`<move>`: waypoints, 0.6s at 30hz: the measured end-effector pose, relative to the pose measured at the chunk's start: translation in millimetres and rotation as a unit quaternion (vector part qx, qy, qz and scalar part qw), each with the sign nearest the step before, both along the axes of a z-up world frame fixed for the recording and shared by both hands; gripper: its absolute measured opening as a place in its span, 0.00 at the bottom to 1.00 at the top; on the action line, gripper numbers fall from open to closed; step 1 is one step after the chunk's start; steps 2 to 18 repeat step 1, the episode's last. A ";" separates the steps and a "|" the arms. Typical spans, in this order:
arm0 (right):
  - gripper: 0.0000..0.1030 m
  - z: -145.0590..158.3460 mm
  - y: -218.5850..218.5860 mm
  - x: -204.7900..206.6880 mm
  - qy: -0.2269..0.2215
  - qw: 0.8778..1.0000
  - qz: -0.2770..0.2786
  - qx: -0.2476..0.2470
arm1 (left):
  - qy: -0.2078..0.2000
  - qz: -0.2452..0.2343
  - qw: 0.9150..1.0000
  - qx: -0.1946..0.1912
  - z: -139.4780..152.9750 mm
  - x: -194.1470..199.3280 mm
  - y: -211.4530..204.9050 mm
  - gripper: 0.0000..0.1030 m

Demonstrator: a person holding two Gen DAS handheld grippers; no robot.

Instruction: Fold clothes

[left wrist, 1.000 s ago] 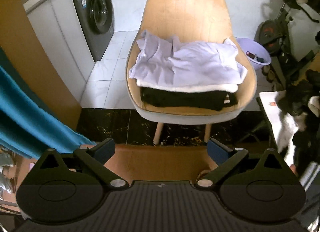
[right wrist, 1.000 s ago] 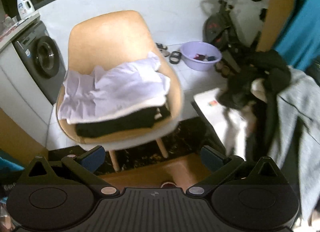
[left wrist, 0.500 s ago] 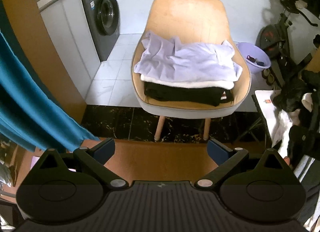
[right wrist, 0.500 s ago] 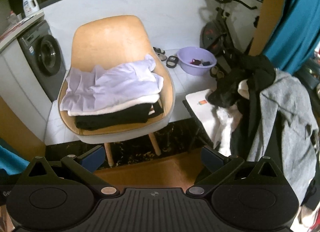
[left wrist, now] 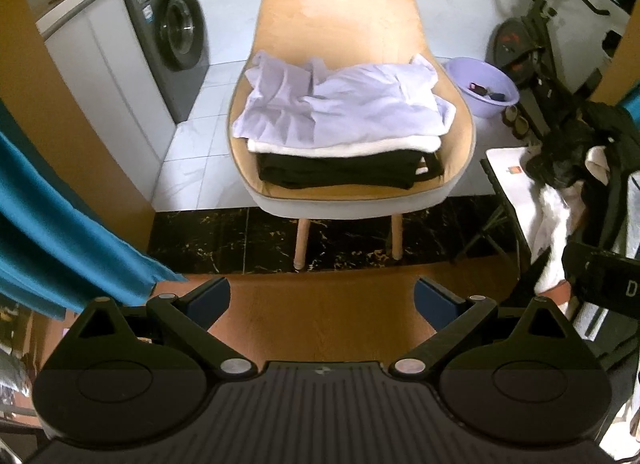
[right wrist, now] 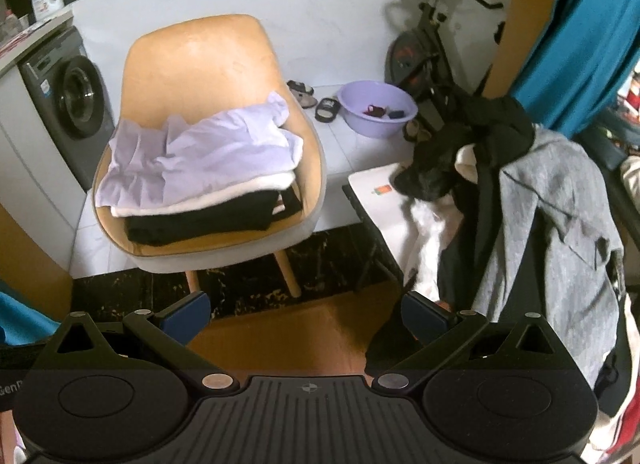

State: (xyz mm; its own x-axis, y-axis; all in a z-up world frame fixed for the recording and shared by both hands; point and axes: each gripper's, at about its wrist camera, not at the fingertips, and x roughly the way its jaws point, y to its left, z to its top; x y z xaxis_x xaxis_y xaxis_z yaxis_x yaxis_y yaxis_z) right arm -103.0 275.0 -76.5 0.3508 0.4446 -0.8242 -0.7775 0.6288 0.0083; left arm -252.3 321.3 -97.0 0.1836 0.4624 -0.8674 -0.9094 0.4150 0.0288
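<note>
A stack of folded clothes lies on the tan chair (left wrist: 340,16) (right wrist: 200,60): a pale lilac shirt (left wrist: 344,112) (right wrist: 200,152) on top, a white layer under it, black garments (left wrist: 340,172) (right wrist: 200,220) at the bottom. To the right, unfolded clothes hang in a heap: a black garment (right wrist: 480,136) (left wrist: 580,144), a grey jacket (right wrist: 560,216) and white cloth (right wrist: 432,240). My left gripper (left wrist: 322,298) is open and empty, well short of the chair. My right gripper (right wrist: 306,316) is open and empty too, its right finger close to the hanging heap.
A washing machine (left wrist: 176,36) (right wrist: 76,96) stands at the left under a white counter. A lilac basin (left wrist: 484,84) (right wrist: 376,104) and slippers (right wrist: 316,100) sit on the white tiles. An exercise bike (right wrist: 424,48) is behind. Teal curtains (left wrist: 48,216) (right wrist: 572,24) hang at both sides. A small white table (right wrist: 384,200) stands under the heap.
Both views have drawn back and steadied. The chair now sits farther left in the right wrist view, and the heap of unfolded clothes fills more of its right side. Both grippers stay open.
</note>
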 end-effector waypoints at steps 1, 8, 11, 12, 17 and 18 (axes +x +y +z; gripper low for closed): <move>0.99 -0.8 -1.0 1.5 0.001 1.000 -0.003 -0.001 | -0.001 -0.003 1.000 -0.001 -0.3 1.2 -0.3 0.97; 0.99 -0.8 -1.0 1.5 0.001 1.000 -0.003 -0.001 | -0.001 -0.003 1.000 -0.001 -0.3 1.2 -0.3 0.97; 0.99 -0.8 -1.0 1.5 0.001 1.000 -0.003 -0.001 | -0.001 -0.003 1.000 -0.001 -0.3 1.2 -0.3 0.97; 0.99 -0.8 -1.0 1.5 0.001 1.000 -0.003 -0.001 | -0.001 -0.003 1.000 -0.001 -0.3 1.2 -0.3 0.97; 0.99 -0.8 -1.0 1.5 0.001 1.000 -0.003 -0.001 | -0.001 -0.003 1.000 -0.001 -0.3 1.2 -0.3 0.97; 0.99 -0.8 -1.0 1.5 0.001 1.000 -0.003 -0.001 | -0.001 -0.003 1.000 -0.001 -0.3 1.2 -0.3 0.97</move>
